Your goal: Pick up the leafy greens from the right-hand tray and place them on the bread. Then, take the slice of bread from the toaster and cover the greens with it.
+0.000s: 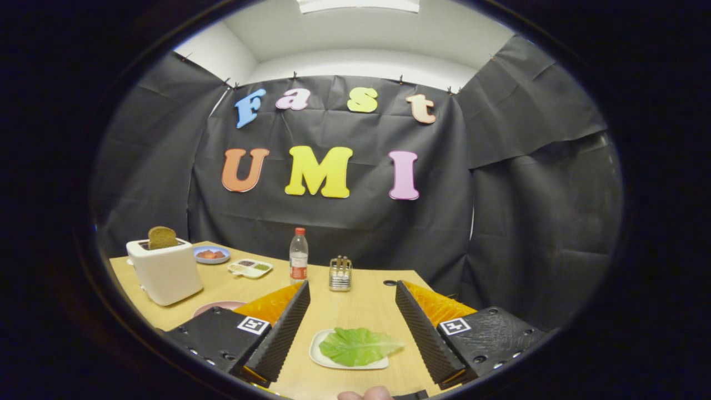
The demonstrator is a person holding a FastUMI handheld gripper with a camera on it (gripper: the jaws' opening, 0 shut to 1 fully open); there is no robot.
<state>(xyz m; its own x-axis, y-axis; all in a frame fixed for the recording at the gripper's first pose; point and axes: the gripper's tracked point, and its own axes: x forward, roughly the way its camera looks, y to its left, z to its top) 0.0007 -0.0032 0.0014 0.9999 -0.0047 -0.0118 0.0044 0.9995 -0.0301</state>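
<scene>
An open gripper (pixel 353 311) hovers, fingers spread either side of leafy greens (pixel 358 345) on a white tray (pixel 321 355) (nothing held). The thin leaf could slip if pinched at its edge.

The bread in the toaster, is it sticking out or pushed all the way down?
Sticking out: the bread slice rises above the toaster top. The gripper is open, fingers apart.

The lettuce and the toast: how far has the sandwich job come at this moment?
Nothing looks done yet. The lettuce lies on its white tray, between the open jaws of the gripper, which touch nothing. The toast stands in the toaster. Left: grasp the lettuce, lay it on the bread, then cover it with the toast.
</scene>
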